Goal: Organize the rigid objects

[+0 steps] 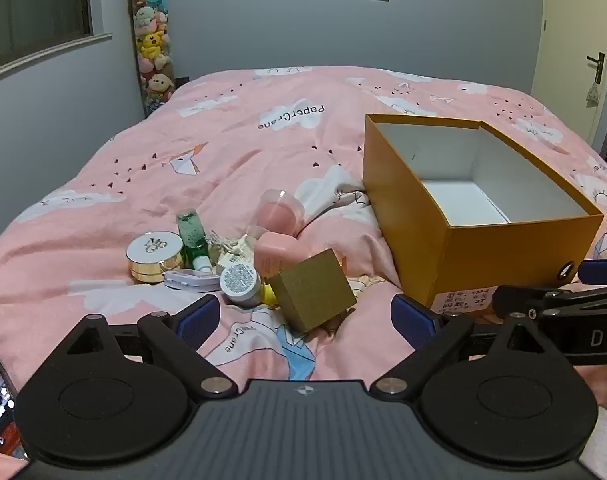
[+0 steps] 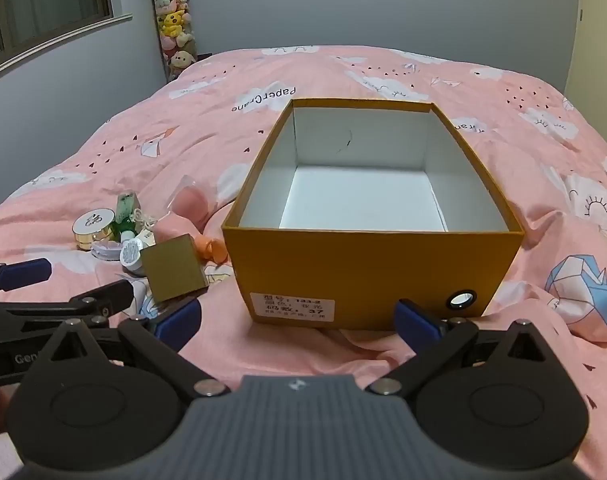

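Observation:
An open, empty orange shoebox (image 1: pixel 499 256) (image 2: pixel 367 276) stands on the pink bed. Left of it lies a pile of small items: a gold cube box (image 1: pixel 313 290) (image 2: pixel 174 274), a round white-and-gold compact (image 1: pixel 155 258) (image 2: pixel 94 227), a green bottle (image 1: pixel 191 236), a pink jar (image 1: pixel 279 210), a pink box (image 1: pixel 273 254), a labelled round jar (image 1: pixel 240 282) and a flat pale case (image 1: pixel 191 280). My left gripper (image 1: pixel 305 320) is open and empty, just short of the gold cube. My right gripper (image 2: pixel 297 320) is open and empty, in front of the shoebox's near wall.
The pink duvet (image 1: pixel 263 152) covers the whole bed. A tall tube of plush toys (image 1: pixel 153 48) stands in the far left corner. A window is at the left, a door (image 1: pixel 575 56) at the right. The other gripper's arm (image 1: pixel 563 304) shows at the right edge.

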